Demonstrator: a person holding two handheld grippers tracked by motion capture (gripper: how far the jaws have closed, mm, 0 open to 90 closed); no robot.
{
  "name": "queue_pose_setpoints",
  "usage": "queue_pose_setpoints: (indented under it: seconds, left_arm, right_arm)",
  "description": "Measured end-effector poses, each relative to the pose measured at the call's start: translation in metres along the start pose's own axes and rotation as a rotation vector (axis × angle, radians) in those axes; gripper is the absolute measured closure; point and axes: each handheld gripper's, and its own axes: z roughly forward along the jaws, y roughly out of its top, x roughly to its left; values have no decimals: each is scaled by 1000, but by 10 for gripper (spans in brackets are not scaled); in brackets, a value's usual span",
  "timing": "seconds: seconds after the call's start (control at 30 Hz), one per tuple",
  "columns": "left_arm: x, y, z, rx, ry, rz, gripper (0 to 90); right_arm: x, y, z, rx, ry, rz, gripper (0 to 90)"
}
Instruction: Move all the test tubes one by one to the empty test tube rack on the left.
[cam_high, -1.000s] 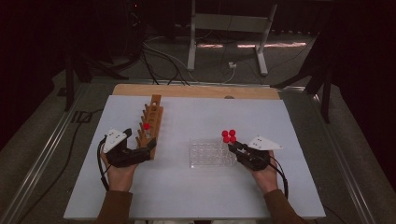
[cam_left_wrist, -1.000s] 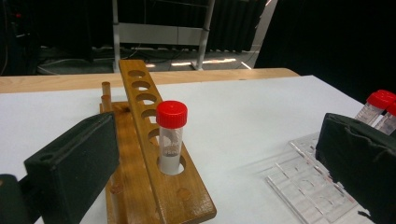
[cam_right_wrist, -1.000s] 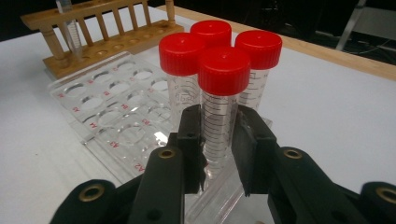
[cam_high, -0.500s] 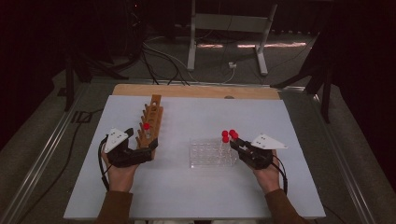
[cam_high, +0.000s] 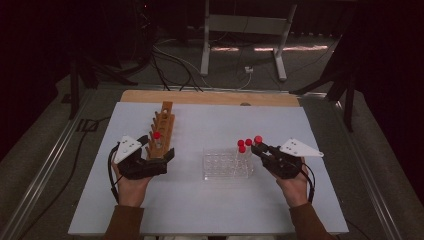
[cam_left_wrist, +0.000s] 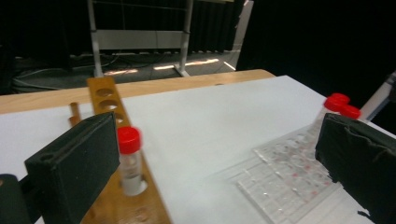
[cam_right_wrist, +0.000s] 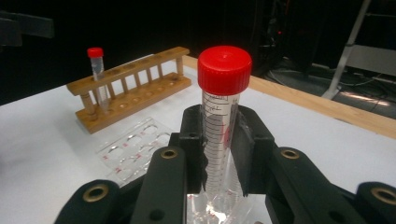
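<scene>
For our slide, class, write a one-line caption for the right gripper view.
Right gripper fingers clamp a red-capped tube, with a wooden rack and clear tray beyond.

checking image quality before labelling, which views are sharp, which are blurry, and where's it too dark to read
Right gripper view: the held tube is sharp, its printed markings legible; the wooden rack behind is softer. Left gripper view: the clear plastic tray is blurred, the jaws in front dark and featureless. High view: the white table is evenly lit, the floor beyond falls to near black.

Red-capped tube (cam_right_wrist: 219, 121) upright, clamped over clear rack (cam_high: 226, 164); another in wooden rack (cam_high: 161, 131).
</scene>
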Motion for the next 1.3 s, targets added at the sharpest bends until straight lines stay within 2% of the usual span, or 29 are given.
queue_pose_setpoints:
  seconds: [0.17, 0.43, 0.7, 0.83, 1.0, 1.07, 1.1, 1.17, 1.3]
  left_arm:
    - [-18, 12, 2, 12, -51, 30, 16]
    - [-52, 27, 15, 29, -175, 66, 48]
    - [-79, 36, 33, 45, -224, 99, 89]
    - [-95, 37, 42, 57, -261, 131, 180]
    - [-114, 38, 54, 83, -321, 183, 383]
    - [-120, 38, 59, 88, -340, 196, 412]
    - [-122, 38, 61, 98, -342, 205, 476]
    - [-125, 36, 65, 115, -351, 211, 493]
    - [-127, 34, 70, 141, -348, 224, 614]
  right_arm:
    - [2, 1, 0, 12, 28, 9, 742]
    - [12, 2, 4, 40, 71, -6, 742]
    - [25, 8, 6, 45, 123, -20, 742]
    - [34, 10, 8, 59, 152, -42, 741]
    - [46, 11, 13, 86, 186, -65, 742]
    - [47, 10, 14, 90, 191, -68, 742]
    - [50, 10, 16, 94, 199, -70, 742]
    - [50, 10, 16, 96, 204, -72, 742]
    - [52, 10, 17, 99, 215, -76, 741]
